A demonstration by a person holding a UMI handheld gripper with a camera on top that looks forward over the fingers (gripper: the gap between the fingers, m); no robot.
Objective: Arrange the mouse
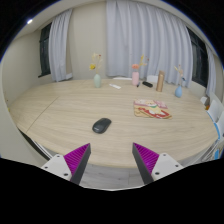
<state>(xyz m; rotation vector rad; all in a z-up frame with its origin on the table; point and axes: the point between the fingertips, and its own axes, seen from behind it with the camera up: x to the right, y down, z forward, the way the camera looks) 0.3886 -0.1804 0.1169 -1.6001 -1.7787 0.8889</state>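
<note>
My tongs (111, 160) hang above the near edge of the worktop (55, 115), the two fingers spread wide with nothing between them; each finger carries a ridged magenta pad (76, 157) on its inner face.

Step in hand, as I judge it: the approach. The mouse (102, 125) is not yet reached. It lies on the bare worktop beyond the fingers, slightly left of the midline between them and well apart from the other things.

Left to right across the worktop:
- a small vase (97, 79) near the far edge, pale blue and glassy, with a thin sprig rising from it;
- the mouse, a low, dark, rounded oval with a smooth, matt-looking shell;
- a pinkish cup (135, 77) by the far edge;
- a flat mat (153, 110) right of centre, printed in red and cream, its pattern too small to read;
- a tall brown bottle (160, 80) standing upright behind the mat;
- a light blue vessel (179, 89) towards the far right corner.

The worktop is pale wood-grain laminate, smooth and lightly reflective; curtains (120, 35) hang behind it.

The next move, in my judgement, calls for carrying the tongs forward and a little left, lowering them to straddle the mouse across its narrow sides, then closing gently, since the curved shell could slip.
</note>
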